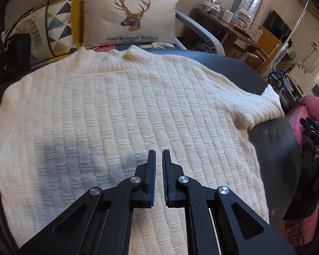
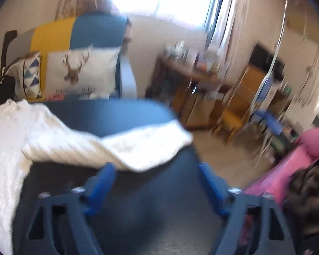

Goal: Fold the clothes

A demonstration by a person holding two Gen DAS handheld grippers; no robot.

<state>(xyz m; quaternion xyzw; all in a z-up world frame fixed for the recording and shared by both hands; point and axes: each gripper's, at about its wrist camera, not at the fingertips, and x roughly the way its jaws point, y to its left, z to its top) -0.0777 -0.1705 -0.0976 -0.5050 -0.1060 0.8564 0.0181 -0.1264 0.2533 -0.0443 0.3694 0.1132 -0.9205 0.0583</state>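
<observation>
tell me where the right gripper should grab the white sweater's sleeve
Probably at the cuff end of the sleeve, coming in from the table's near edge. That end lies flat across the dark table, with the open right gripper just short of its hem.

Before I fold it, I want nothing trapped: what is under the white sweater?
The white sweater lies spread on a dark table, bare beside its right sleeve. Whatever sits beneath the sweater's body is covered and cannot be seen.
</observation>
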